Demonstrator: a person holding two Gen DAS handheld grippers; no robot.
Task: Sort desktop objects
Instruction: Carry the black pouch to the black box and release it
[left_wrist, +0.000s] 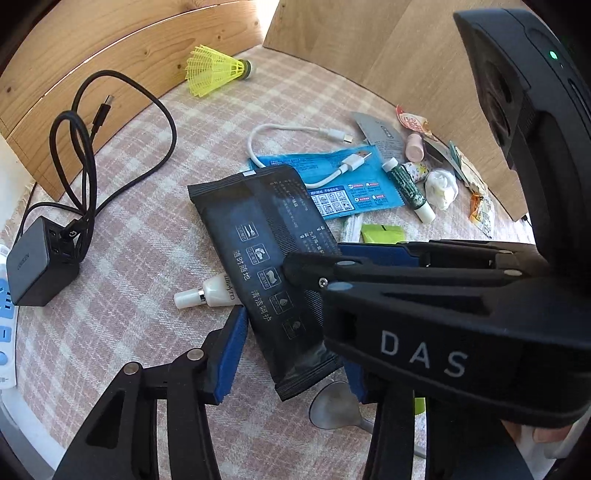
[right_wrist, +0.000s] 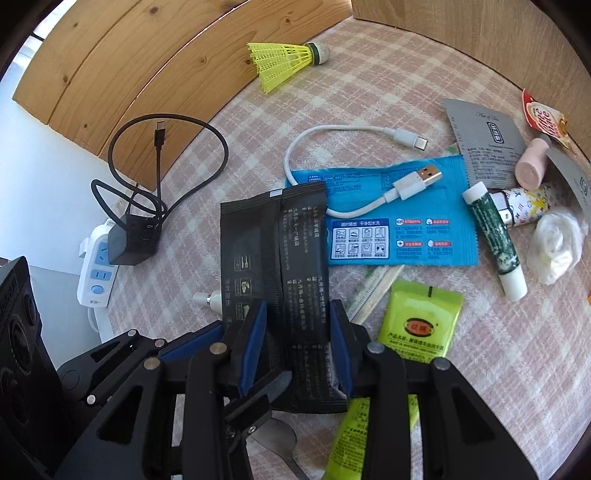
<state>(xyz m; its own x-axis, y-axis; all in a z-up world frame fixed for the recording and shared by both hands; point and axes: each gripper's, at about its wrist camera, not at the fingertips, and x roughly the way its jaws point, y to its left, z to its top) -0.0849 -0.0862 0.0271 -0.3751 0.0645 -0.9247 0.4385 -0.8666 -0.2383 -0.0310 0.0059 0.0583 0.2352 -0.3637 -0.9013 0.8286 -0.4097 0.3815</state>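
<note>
1. The right tongs (right_wrist: 299, 343) pinch the near end of the black pack (right_wrist: 273, 258), a blue pad pressed on each long edge.
2. The left tongs (left_wrist: 291, 343) straddle the same black pack (left_wrist: 266, 258): the left pad touches its edge, while the other pad is mostly hidden behind the right tongs (left_wrist: 314, 273), so whether they pinch it I cannot tell.
3. The pack lies flat on the checked table (right_wrist: 498, 369), its far end overlapping a blue sachet (right_wrist: 406, 229).
4. A white vial (left_wrist: 207, 291) pokes out from under the pack's left side, and a spoon (left_wrist: 334, 406) lies under its near end.
5. A green packet (right_wrist: 421, 321) sits just right of the right tongs, with a second green one (right_wrist: 351, 435) passing under them.
6. A white cable (right_wrist: 351, 177) loops over the blue sachet.
7. Right of the sachet lie a green-and-white tube (right_wrist: 495, 240), a crumpled tissue (right_wrist: 554, 243), a pink stick (right_wrist: 530, 166), a grey sachet (right_wrist: 484, 144) and a red-edged packet (right_wrist: 543, 118).
8. To the left stands a dark charger (left_wrist: 40, 266) with a coiled black cable (left_wrist: 85, 147), plugged into a white power strip (right_wrist: 96, 266) at the table's edge.
9. A yellow shuttlecock (right_wrist: 288, 62) lies far back beside the wooden boards (right_wrist: 147, 74).
</note>
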